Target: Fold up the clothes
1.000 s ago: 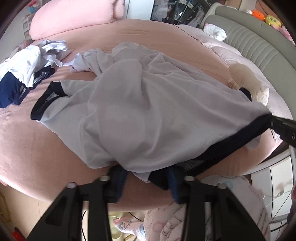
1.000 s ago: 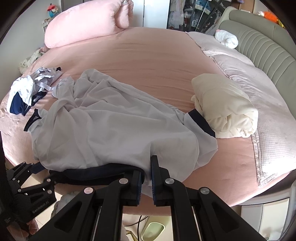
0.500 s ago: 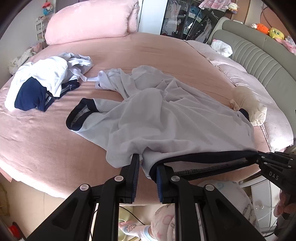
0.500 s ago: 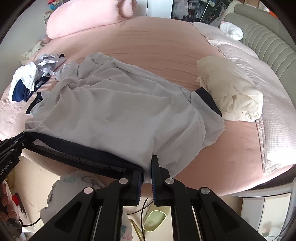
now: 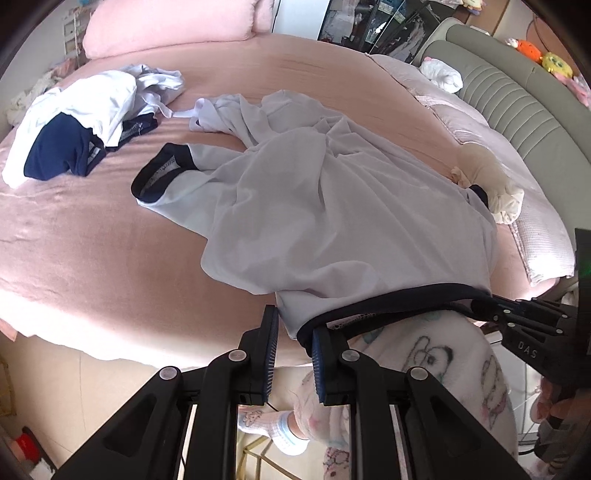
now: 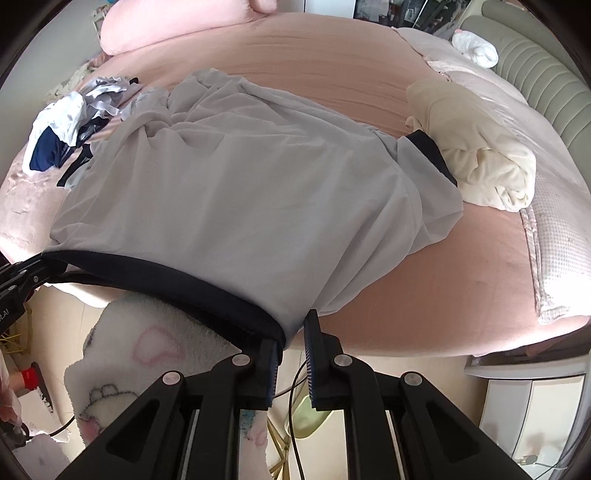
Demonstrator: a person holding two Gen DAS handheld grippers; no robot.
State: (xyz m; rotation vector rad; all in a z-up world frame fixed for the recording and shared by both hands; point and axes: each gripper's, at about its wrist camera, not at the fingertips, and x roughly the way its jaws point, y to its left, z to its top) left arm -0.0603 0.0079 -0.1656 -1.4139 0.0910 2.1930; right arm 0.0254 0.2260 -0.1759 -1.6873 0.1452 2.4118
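Both grippers are on the pale grey shirt (image 5: 332, 221) at the near edge of the pink bed (image 5: 92, 258). The left gripper (image 5: 293, 332) has its fingers pinched on one end of the navy hem band (image 5: 388, 299), and the right gripper (image 6: 290, 339) has its fingers clamped on the other end, so the band runs taut between them just off the mattress edge. The rest of the shirt lies spread and wrinkled across the bed, one navy-cuffed sleeve (image 5: 159, 177) out to the left, the other (image 6: 428, 151) touching a rolled cream garment (image 6: 476, 147). A white and navy heap of clothes (image 5: 74, 125) sits well apart at the far left. A pink pillow (image 5: 173, 26) rests at the back.
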